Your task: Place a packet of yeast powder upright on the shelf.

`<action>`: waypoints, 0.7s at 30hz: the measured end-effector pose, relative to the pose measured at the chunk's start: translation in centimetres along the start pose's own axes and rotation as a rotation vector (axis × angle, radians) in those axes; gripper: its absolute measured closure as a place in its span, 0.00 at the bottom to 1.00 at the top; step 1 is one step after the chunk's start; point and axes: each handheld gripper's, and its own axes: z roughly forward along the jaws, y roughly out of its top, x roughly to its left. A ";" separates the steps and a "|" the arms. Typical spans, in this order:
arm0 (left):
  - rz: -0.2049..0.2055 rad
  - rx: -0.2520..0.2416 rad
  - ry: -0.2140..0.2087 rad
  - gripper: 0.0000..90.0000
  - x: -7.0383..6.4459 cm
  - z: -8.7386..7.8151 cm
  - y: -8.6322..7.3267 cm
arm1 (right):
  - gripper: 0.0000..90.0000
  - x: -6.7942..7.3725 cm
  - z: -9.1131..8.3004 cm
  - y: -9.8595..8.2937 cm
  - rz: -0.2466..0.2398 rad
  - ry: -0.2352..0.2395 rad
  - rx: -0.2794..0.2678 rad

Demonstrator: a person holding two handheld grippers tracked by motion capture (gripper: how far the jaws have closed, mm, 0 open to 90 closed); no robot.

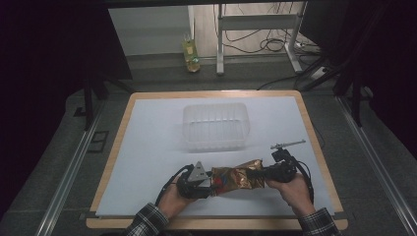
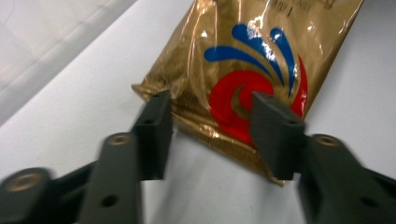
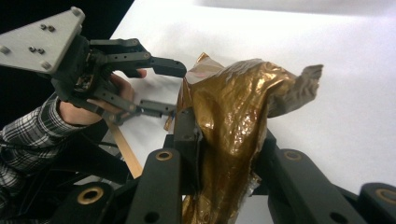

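**Bright table, dark surroundings**

The white table sheet (image 1: 162, 142) is lit evenly from above, while the room's sides are lost in near-black. Glare is thrown off the gold foil bag (image 2: 261, 56) — sharp highlights streak its creases. In the left gripper view the near jaws are smeared by blur; faint, soft shadows are cast beneath them.

The near strip of the counter (image 1: 147, 147) is taken up by the gold bag (image 1: 236, 177), which lies crosswise between the left tongs (image 1: 212, 181) and the right tongs (image 1: 253, 174). Passage straight ahead is blocked by the clear plastic tub (image 1: 215, 126), set just beyond the bag at mid-counter. Bare white surface is left on both sides of the tub and behind it, up to the far edge.
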 end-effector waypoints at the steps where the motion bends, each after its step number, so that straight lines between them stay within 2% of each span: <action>1: 0.004 0.001 0.003 0.46 0.0 0.0 0.0 | 0.80 0.1 -0.1 0.0 -0.005 -0.006 -0.006; 8: 0.008 -0.023 -0.006 0.24 -0.3 0.0 0.1 | 0.80 0.5 -1.2 0.3 -0.027 -0.020 -0.029; 9: 0.019 -0.020 -0.017 0.21 -0.3 0.0 0.1 | 0.80 0.6 -1.3 0.4 -0.029 -0.023 -0.032; 12: 0.037 -0.009 -0.007 0.11 -0.6 0.0 0.1 | 0.80 0.7 -1.8 0.6 -0.036 -0.030 -0.040; 17: 0.030 -0.015 -0.025 0.06 -0.7 0.0 0.2 | 0.80 1.0 -2.4 1.0 -0.048 -0.046 -0.050; 21: 0.035 -0.013 -0.019 0.04 -0.8 -0.1 0.2 | 0.80 1.2 -2.8 1.3 -0.059 -0.056 -0.055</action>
